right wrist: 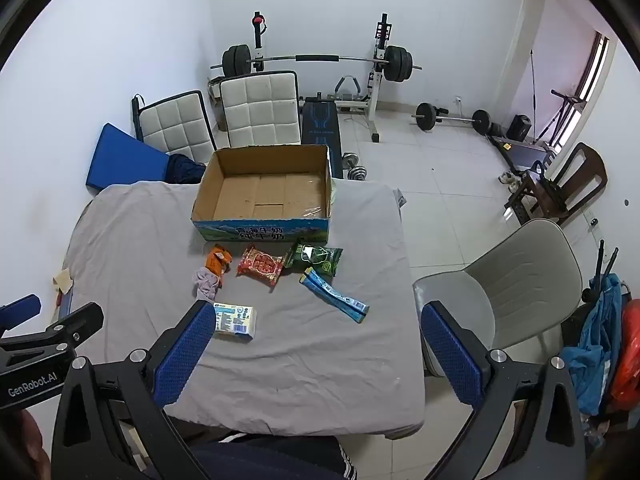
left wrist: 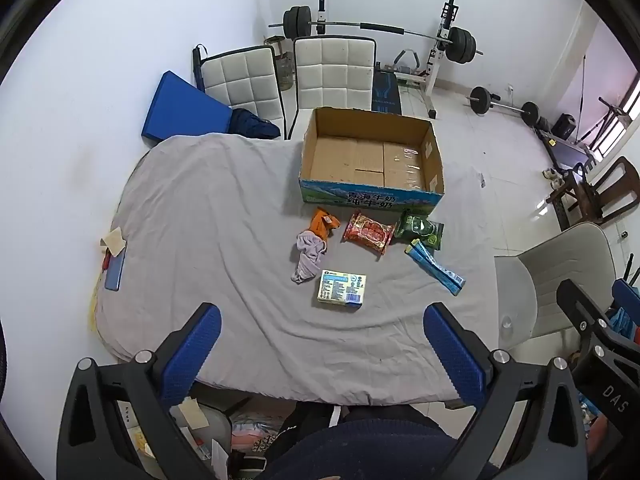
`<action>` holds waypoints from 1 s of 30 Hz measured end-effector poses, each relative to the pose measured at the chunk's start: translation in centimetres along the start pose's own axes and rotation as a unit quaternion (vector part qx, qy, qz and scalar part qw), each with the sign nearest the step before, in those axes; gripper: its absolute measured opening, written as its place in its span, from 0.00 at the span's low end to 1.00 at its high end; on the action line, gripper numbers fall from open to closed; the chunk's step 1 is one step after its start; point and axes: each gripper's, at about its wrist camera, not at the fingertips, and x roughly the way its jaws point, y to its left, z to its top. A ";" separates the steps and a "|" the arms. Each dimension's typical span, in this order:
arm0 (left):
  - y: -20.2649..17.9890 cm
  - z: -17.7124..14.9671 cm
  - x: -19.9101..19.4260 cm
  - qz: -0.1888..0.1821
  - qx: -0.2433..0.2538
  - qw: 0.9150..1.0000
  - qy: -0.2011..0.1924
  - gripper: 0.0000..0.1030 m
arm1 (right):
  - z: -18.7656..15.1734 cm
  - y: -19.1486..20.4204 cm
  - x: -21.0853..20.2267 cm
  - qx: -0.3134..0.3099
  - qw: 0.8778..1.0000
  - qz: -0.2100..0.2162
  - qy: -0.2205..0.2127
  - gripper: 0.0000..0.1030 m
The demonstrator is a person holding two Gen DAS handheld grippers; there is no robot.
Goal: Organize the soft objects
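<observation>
Both grippers hang over the near edge of the counter [left wrist: 180, 208] with nothing between their fingers: the left gripper [left wrist: 322, 354] stands wide, and so does the right gripper [right wrist: 316, 350]. Just beyond them lies a pale tissue pack [left wrist: 342, 287], then a crumpled grey cloth [left wrist: 308, 254], an orange packet [left wrist: 325, 222], a red snack bag [left wrist: 367, 232], a green bag [left wrist: 420, 230] and a blue tube pack [left wrist: 435, 266], all short of the cardboard box [left wrist: 372, 196] at the far edge, which sits empty. Sorting looks not yet begun; the next move likely calls for lowering onto the tissue pack and closing gently
</observation>
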 end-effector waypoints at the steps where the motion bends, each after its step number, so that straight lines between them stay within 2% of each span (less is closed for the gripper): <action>1: 0.1 0.0 0.1 0.000 0.000 1.000 0.002 1.00 | 0.0 0.0 0.0 0.001 1.000 0.000 -0.001 1.00; 11: 1.7 -0.2 0.4 -0.003 -0.001 1.000 0.004 1.00 | -0.3 -0.2 -0.1 0.001 1.000 0.002 0.002 1.00; 13: 0.3 -0.8 0.2 0.004 0.003 1.000 -0.001 1.00 | -0.3 -0.3 -0.1 0.000 1.000 0.001 0.004 1.00; 30: 0.5 -1.1 0.2 0.005 0.002 1.000 -0.008 1.00 | -1.0 0.1 -0.3 0.006 1.000 -0.008 -0.003 1.00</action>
